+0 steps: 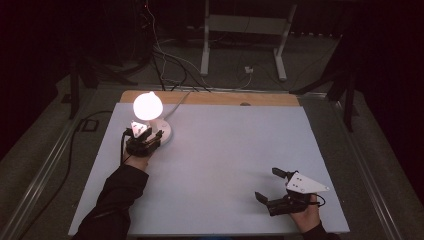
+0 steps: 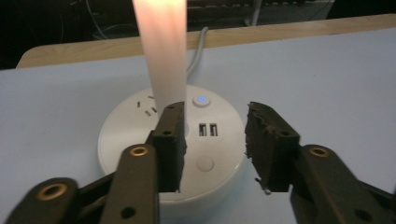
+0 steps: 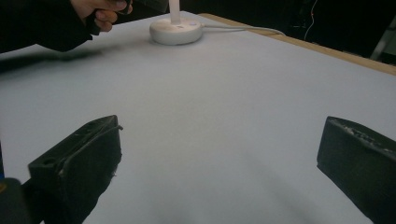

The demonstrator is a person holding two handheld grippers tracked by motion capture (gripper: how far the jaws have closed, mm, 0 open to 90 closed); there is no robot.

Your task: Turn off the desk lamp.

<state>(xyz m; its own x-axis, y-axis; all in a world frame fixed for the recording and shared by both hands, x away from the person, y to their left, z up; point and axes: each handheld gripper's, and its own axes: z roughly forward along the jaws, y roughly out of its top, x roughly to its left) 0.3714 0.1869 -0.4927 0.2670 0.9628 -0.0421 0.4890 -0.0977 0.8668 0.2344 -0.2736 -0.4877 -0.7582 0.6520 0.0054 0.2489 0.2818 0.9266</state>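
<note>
A small lamp with a glowing bulb (image 1: 147,105) stands on a round white base (image 1: 165,131) at the mat's far left. In the left gripper view the bright stem (image 2: 164,51) rises from the base (image 2: 126,140), which carries a blue-lit button (image 2: 201,99), two USB ports (image 2: 208,129) and a round button (image 2: 204,163). My left gripper (image 1: 150,137) hovers low over the base's near side, its jaws (image 2: 217,112) partly apart with nothing between them. My right gripper (image 1: 266,184) rests open at the near right, its jaws (image 3: 222,135) wide over bare mat.
A pale mat (image 1: 225,150) covers the wooden table (image 1: 210,97). The lamp's white cable (image 1: 177,102) runs off the far edge. The room is dark, with a desk frame (image 1: 240,25) and floor cables behind. A sleeved hand (image 3: 105,11) sits beside the lamp base (image 3: 175,31).
</note>
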